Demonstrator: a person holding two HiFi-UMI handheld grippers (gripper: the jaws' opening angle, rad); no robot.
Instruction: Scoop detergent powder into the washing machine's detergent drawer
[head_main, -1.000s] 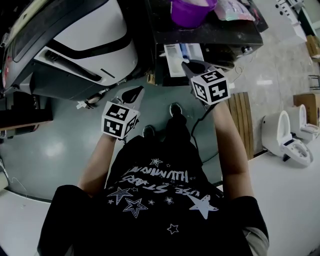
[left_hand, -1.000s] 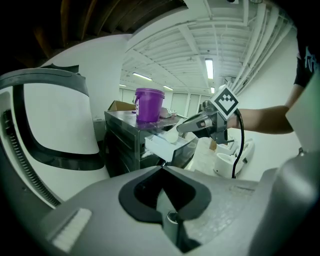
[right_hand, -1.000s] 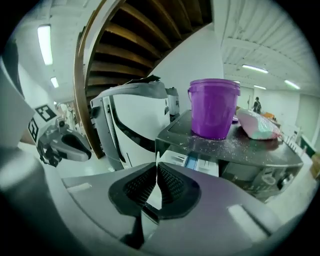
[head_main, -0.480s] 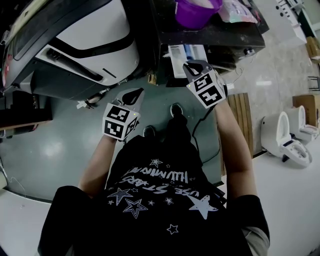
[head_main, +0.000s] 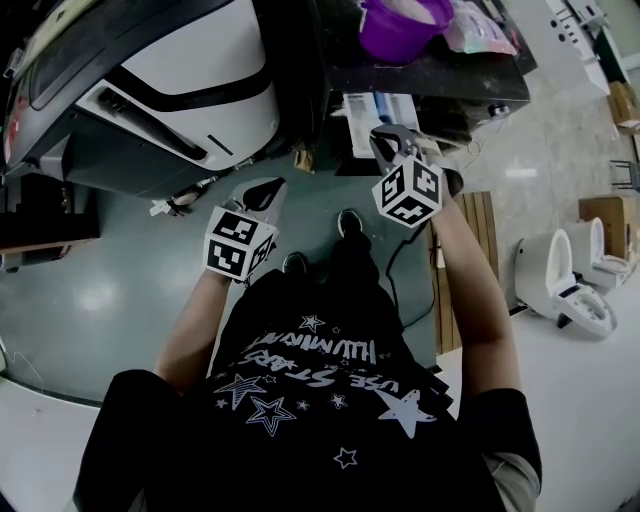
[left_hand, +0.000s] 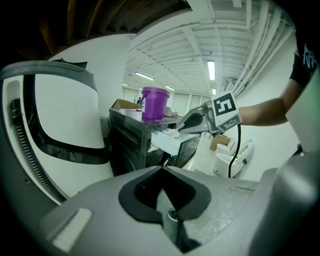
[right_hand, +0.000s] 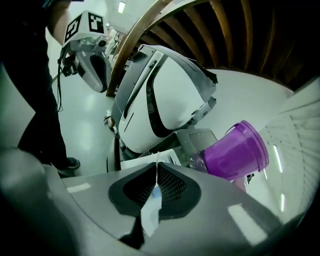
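Glossy grey-green floor (head_main: 110, 290) fills the lower half of the head view, and you stand on it facing 12 o'clock.

1. Surroundings. A large white rounded appliance with a dark band (head_main: 190, 80) sits at 10 o'clock. A dark grey metal washing machine (head_main: 450, 72) sits at 12 o'clock. A translucent purple plastic bucket (head_main: 395, 30) stands on its top panel. A white toilet (head_main: 560, 285) stands at 3 o'clock, well apart from you. A slatted wooden panel (head_main: 462, 250) lies between it and your right arm.

2. Task item. The white pull-out detergent drawer (head_main: 368, 108) projects from the washing machine front toward you, below the purple bucket.

3. Right hand-held gripper (head_main: 385, 134). You hold it at 1 o'clock, with its jaw tips just over the near end of the drawer. The views do not settle whether it touches the drawer. Its jaws are closed on a thin flat white strip with a blue patch (right_hand: 151, 205). The strip is seen edge-on and runs out past the tips toward the drawer. Its far end is too small to identify.

4. Left hand-held gripper (head_main: 264, 190). You hold it at 11 o'clock, low and well apart from the drawer. It points toward the gap between the white appliance and the washing machine. Its jaws are fully together at the tips with nothing between them.
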